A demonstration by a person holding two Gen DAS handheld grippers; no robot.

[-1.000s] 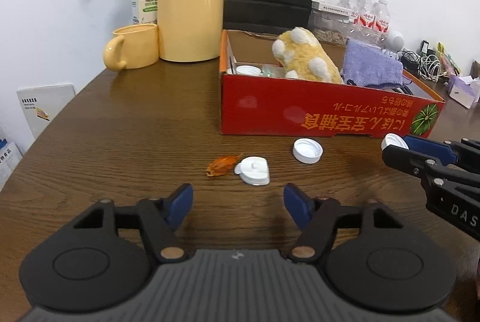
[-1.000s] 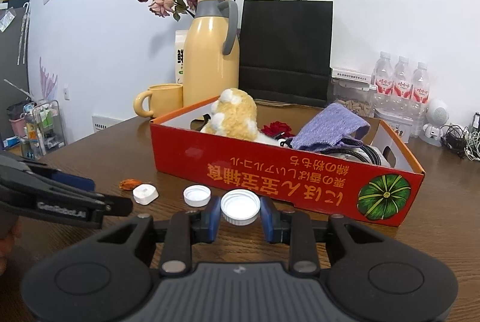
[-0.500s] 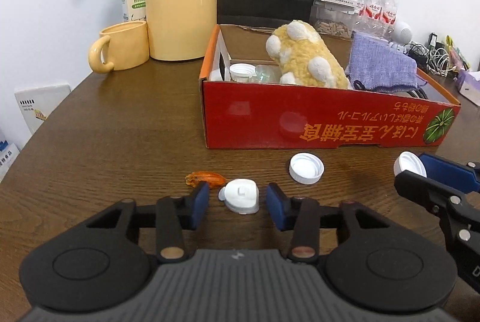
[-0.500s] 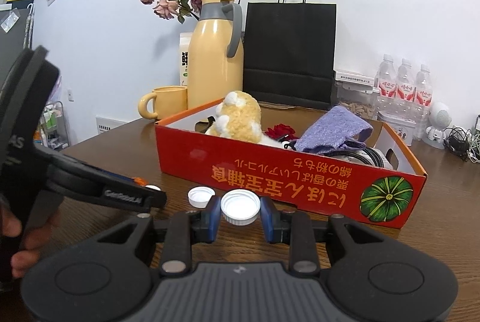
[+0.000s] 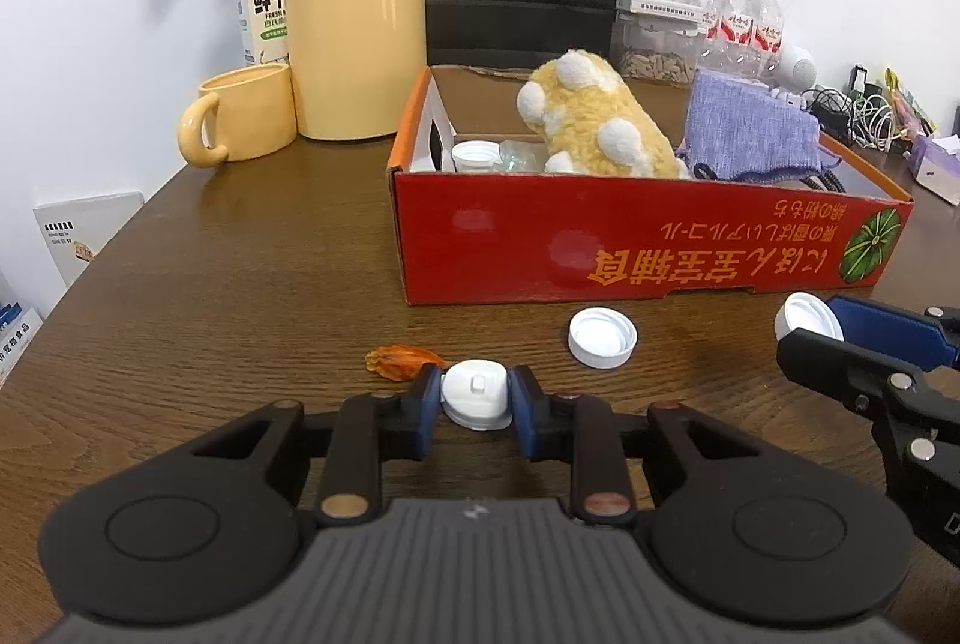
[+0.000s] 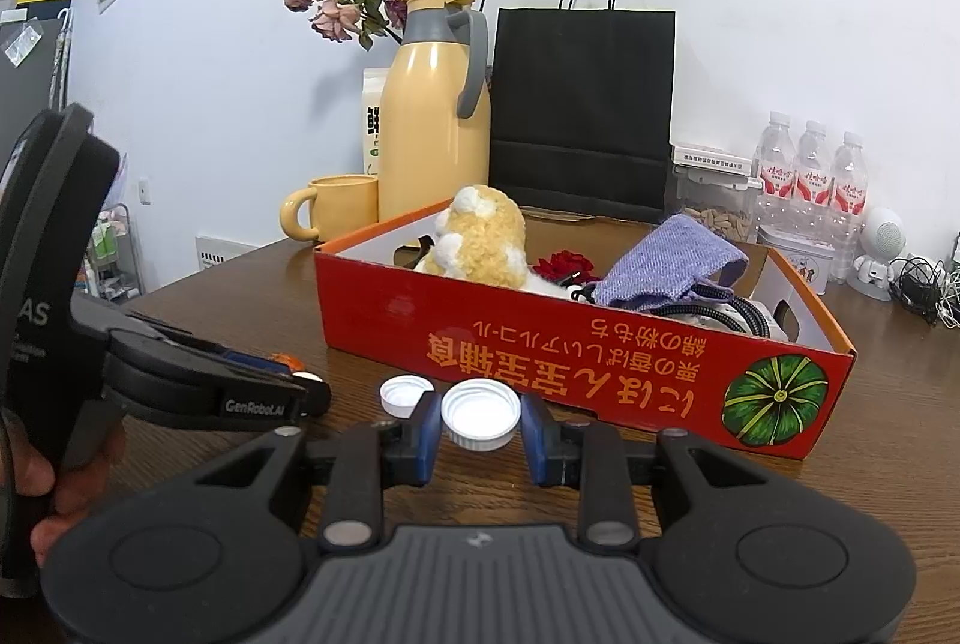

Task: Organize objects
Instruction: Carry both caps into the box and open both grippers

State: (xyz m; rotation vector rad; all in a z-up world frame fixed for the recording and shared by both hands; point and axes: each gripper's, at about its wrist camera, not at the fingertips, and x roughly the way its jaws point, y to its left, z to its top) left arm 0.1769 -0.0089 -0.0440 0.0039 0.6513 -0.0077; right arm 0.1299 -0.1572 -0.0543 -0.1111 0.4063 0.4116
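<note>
The left tongs (image 5: 474,401) are clamped on the white flip cap (image 5: 475,392), low over the worktop (image 5: 240,284); the right tongs (image 6: 480,425) are clamped on a round white lid (image 6: 480,415); the red box (image 5: 648,248) lies at 12 o'clock from both, the right pair nearer its front wall. A second loose lid (image 5: 602,337) lies at 1 o'clock from the left tongs (beside an orange scrap (image 5: 399,362) at 11 o'clock); only the left view shows the box's near corner, holding another white cap (image 5: 474,156).
</note>
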